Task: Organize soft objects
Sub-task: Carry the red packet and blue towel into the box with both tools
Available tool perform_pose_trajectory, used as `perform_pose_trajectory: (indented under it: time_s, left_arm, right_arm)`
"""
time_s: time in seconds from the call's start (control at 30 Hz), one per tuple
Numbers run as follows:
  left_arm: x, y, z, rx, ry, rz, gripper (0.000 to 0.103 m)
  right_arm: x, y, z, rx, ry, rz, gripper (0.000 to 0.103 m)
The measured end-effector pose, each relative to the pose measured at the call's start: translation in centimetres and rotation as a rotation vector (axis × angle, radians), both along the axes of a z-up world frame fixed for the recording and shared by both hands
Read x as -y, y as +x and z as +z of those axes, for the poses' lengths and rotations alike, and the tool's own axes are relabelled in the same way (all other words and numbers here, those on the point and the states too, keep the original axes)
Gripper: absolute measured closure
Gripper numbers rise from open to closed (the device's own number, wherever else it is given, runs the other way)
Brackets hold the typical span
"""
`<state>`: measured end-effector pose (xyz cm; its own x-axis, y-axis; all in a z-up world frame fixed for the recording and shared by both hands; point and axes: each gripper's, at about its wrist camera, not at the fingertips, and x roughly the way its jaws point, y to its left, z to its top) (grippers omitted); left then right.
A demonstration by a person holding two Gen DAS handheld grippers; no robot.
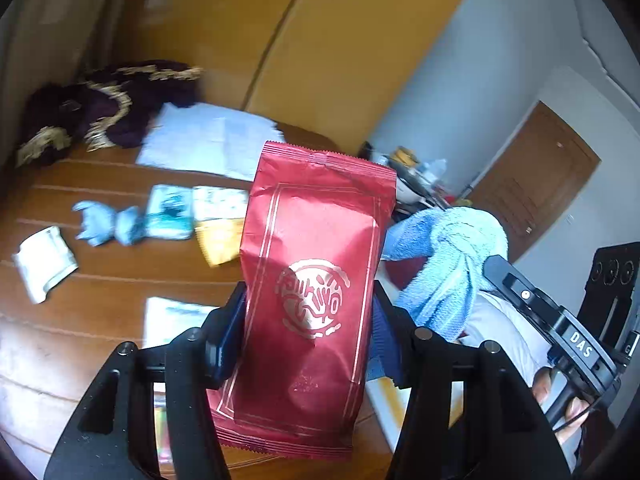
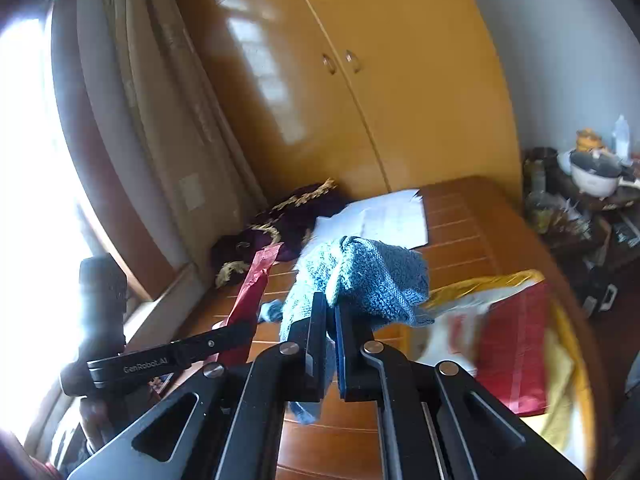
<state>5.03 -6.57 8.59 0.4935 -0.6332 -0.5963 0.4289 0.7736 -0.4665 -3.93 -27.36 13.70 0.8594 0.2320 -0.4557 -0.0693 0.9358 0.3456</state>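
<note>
Between the 2 fingers of the left gripper [image 1: 310,332] stands a red foil packet [image 1: 316,280], clamped upright above the wooden tabletop [image 1: 100,292]. Right gripper [image 2: 329,316], jaws nearly closed, pinches a blue knitted cloth [image 2: 372,276], which drapes over both fingertips. Beyond, on the tabletop: small packets [image 1: 168,212], a crumpled blue wrapper [image 1: 108,224], white paper sheets [image 1: 208,140], and a dark purple gold-trimmed fabric [image 1: 108,104] near the yellow wardrobe [image 2: 360,80].

- Daylight floods in from the window [image 2: 28,168], blown out to pure white in the right wrist view.
- Glare streaks the wardrobe [image 2: 320,80] doors.
- Small items on the table [image 1: 100,280] look smeared.
- Fisheye bending, dark corners.
</note>
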Motion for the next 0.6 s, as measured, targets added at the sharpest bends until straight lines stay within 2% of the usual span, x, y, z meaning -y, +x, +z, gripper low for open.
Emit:
perform_pose_trajectory:
  time_s: [0.17,0.27,0.4,0.6]
  left_arm:
    - [5.9,0.3,1.3,0.009,-0.011,-0.113,0.048]
    - [9.3,0.9,1.0,-0.008,-0.025,-0.167,0.048]
    - [13.0,2.2,-1.3,-0.096,-0.034,-0.218,0.048]
    - [15.6,1.9,-4.3,-0.152,0.03,-0.211,0.048]
  right_arm:
    - [4.3,-1.2,1.2,-0.004,-0.051,-0.083,0.099]
    - [6.5,-1.3,1.5,-0.023,-0.102,-0.134,0.099]
    - [8.5,-0.3,0.9,-0.07,-0.154,-0.18,0.099]
    - [9.7,2.1,-2.5,-0.185,-0.195,-0.163,0.099]
